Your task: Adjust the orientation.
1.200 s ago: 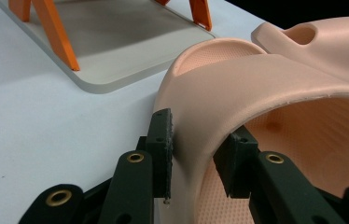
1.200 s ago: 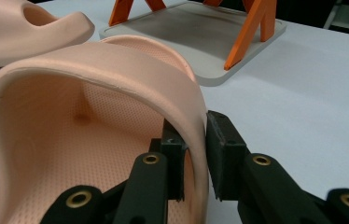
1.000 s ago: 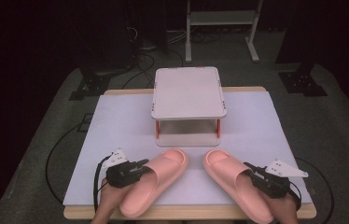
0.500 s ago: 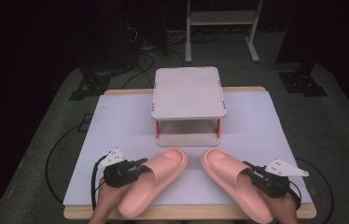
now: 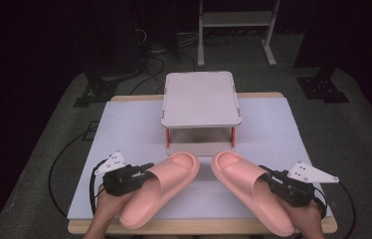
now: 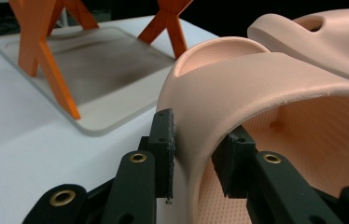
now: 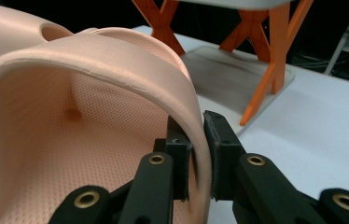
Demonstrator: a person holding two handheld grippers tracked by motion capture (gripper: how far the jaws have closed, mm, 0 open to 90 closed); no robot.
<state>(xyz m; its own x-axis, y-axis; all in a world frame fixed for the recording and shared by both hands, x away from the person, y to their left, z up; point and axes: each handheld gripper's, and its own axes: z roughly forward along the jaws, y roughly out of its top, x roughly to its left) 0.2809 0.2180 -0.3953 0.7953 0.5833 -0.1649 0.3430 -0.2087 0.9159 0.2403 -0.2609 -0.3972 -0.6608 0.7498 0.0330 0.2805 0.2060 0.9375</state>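
Two pink slide sandals are held above the front of the white table. My left gripper is shut on the outer side of the strap of the left sandal, one pad outside and one inside. The left sandal fills much of the left gripper view. My right gripper is shut on the strap edge of the right sandal; in the right gripper view the strap of the right sandal runs between the pads of my right gripper. Both toes point toward a small two-tier shelf.
The shelf has a pale top, orange legs and a low base plate, standing mid-table. The white table has free room left and right of it. Beyond the far edge are cables and a metal stand on dark floor.
Both sandals have risen off the table with the grippers, their toes lifting slightly toward the shelf. The grips look unchanged.
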